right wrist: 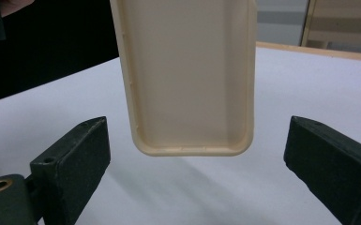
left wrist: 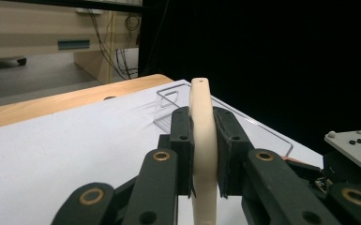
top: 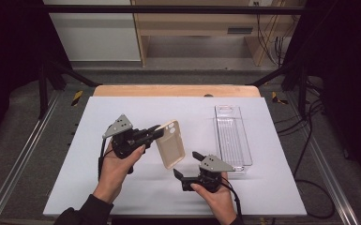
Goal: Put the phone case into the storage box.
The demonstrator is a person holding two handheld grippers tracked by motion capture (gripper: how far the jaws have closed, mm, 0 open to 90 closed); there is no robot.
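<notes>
With the left claw (top: 157,131) clamped on one edge of the beige phone case (top: 171,144), which hangs clear of the table just ahead of the wide-open, empty right claw (top: 184,165), that thin edge grip could let it slip or swing.

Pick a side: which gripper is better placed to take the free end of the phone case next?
Right. The right gripper sits just below the phone case with jaws wide open, the case's lower end hanging between them. The left gripper is already clamped on its upper end.
</notes>
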